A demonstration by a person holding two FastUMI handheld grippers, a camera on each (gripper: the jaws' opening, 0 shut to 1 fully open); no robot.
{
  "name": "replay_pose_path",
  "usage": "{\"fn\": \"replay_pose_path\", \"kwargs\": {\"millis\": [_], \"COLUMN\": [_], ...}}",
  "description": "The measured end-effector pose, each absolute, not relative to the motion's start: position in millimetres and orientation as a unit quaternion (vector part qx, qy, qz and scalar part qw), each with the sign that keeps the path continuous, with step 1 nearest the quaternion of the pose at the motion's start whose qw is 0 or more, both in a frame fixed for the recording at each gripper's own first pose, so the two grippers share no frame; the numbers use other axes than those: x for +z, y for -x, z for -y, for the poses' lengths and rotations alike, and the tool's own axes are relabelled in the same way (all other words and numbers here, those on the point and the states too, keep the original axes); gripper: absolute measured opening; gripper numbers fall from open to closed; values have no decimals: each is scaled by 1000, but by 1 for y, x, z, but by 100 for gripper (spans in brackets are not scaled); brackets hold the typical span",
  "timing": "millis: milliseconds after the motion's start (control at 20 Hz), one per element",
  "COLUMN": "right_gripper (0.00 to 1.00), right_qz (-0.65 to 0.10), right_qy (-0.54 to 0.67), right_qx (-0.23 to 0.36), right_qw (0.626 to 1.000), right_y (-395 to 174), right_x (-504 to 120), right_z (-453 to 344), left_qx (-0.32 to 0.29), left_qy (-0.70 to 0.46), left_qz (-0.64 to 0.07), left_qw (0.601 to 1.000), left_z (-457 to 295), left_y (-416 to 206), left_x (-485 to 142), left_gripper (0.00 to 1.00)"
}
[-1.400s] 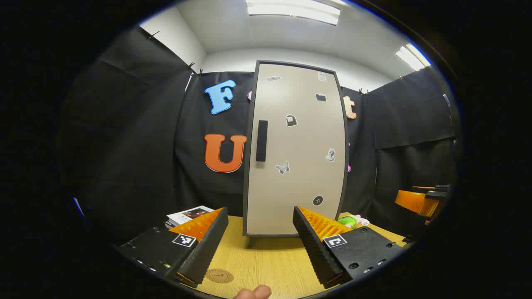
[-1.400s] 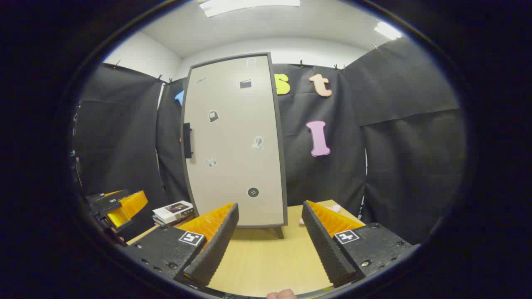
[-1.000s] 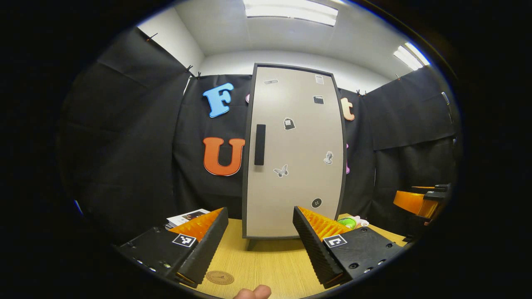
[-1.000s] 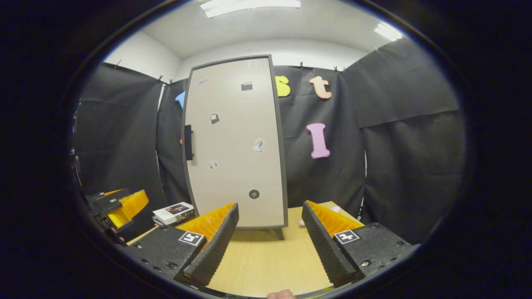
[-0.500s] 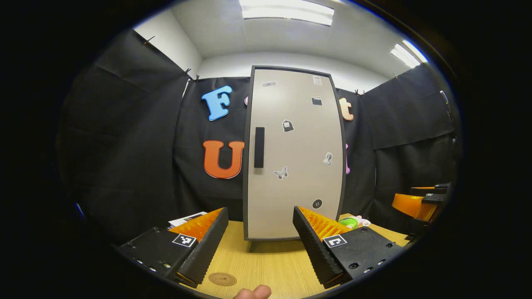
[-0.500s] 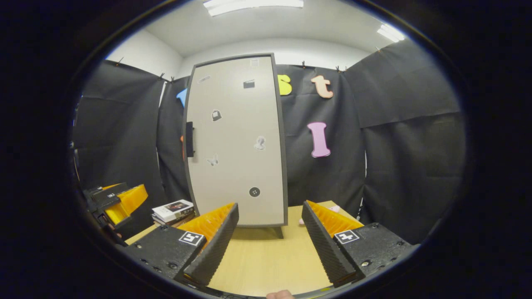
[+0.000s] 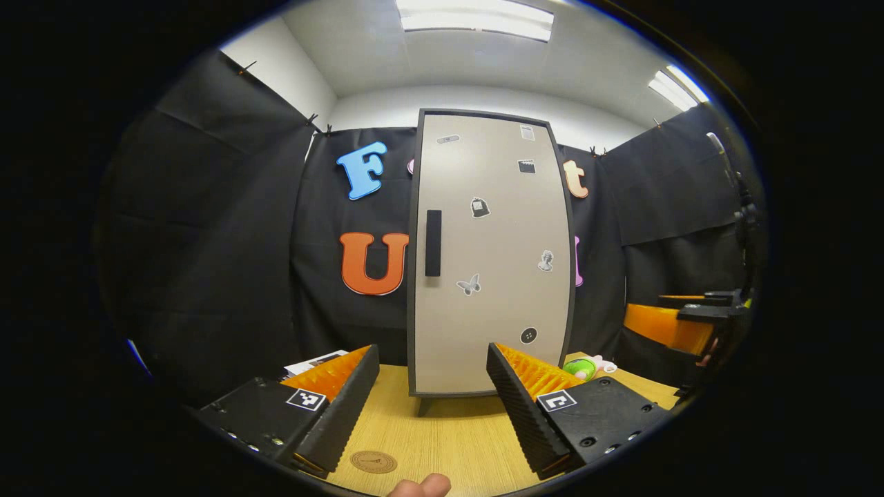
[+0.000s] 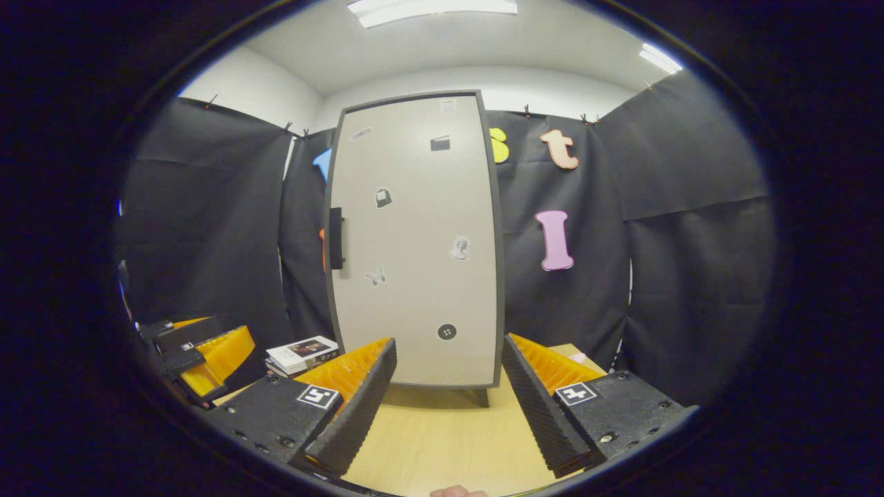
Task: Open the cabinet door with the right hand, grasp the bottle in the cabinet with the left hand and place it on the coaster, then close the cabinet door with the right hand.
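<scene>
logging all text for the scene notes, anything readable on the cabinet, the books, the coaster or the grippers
No text can be read.
Cabinet door: small stickers, pictures only as far as I can tell; the top ones are too small to read.
Books: cover print too small.
Coaster: a stamped mark, too blurred.
Left gripper and right gripper: square black-and-white marker patterns, no words.

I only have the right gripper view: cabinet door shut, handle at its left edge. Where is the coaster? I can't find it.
Observer: In the left gripper view, the coaster lies on the table in front of the cabinet.
Operator: Anything by the cabinet's right foot?
Observer: A green toy lies on the table there.
Operator: Is the left gripper free?
Observer: Yes, the left gripper is open and holds nothing.
</scene>
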State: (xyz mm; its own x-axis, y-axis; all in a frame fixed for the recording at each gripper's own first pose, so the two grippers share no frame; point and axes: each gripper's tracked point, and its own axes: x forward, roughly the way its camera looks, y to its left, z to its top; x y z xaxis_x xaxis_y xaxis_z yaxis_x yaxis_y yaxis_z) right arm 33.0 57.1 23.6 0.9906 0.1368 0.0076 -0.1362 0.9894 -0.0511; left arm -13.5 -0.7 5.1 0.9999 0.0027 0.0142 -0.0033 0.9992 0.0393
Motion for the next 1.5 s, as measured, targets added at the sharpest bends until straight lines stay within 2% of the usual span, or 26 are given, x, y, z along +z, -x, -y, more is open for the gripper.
{"fn": "replay_pose_path", "kwargs": {"millis": [50, 250, 300, 400, 450, 550, 600, 650, 700, 750, 800, 850, 1100, 1300, 1400, 1500], "right_gripper": [95, 99, 95, 94, 99, 99, 94, 94, 99, 99, 94, 99, 99, 97, 90, 90], "right_qz": [5, 11, 14, 12, 8, 6, 7, 9, 11, 16, 21, 23, 9, -10, -10, -12], "right_qy": [25, 27, 25, 24, 22, 15, 10, 6, 4, 2, 1, 0, 1, 21, 37, 52], "right_qx": [83, 132, 142, 167, 175, 187, 192, 194, 193, 193, 192, 191, 191, 185, 177, 169], "right_qw": [996, 991, 989, 986, 984, 982, 981, 981, 981, 981, 981, 981, 982, 982, 983, 984], "right_y": [-42, -82, -90, -110, -120, -139, -150, -161, -171, -182, -192, -201, -242, -265, -274, -283], "right_x": [27, 46, 49, 51, 52, 56, 59, 64, 69, 76, 81, 87, 96, 88, 87, 83], "right_z": [-69, -117, -130, -158, -170, -192, -203, -212, -220, -228, -236, -243, -274, -289, -294, -297], "left_qx": [2, 13, 15, 15, 17, 21, 20, 18, 16, 15, 15, 15, 21, 28, 32, 34], "left_qy": [-21, -32, -31, -27, -28, -33, -33, -31, -30, -29, -29, -29, -32, -33, -33, -32], "left_qz": [8, 9, 5, -2, -3, -2, -3, -5, -7, -8, -8, -8, -4, -2, -3, -3], "left_qw": [1000, 999, 999, 1000, 999, 999, 999, 999, 999, 999, 999, 999, 999, 999, 999, 999], "left_z": [0, -11, -12, -13, -15, -18, -18, -18, -19, -19, -20, -22, -34, -43, -48, -50], "left_y": [16, 27, 31, 38, 40, 44, 45, 47, 47, 48, 48, 47, 44, 42, 43, 43], "left_x": [6, 4, 2, -4, -5, -6, -8, -9, -10, -11, -11, -10, -10, -9, -10, -9], "left_gripper": [95, 95, 95, 95, 95, 95, 95, 95, 95, 95, 95, 95, 95, 95, 95, 95]}}
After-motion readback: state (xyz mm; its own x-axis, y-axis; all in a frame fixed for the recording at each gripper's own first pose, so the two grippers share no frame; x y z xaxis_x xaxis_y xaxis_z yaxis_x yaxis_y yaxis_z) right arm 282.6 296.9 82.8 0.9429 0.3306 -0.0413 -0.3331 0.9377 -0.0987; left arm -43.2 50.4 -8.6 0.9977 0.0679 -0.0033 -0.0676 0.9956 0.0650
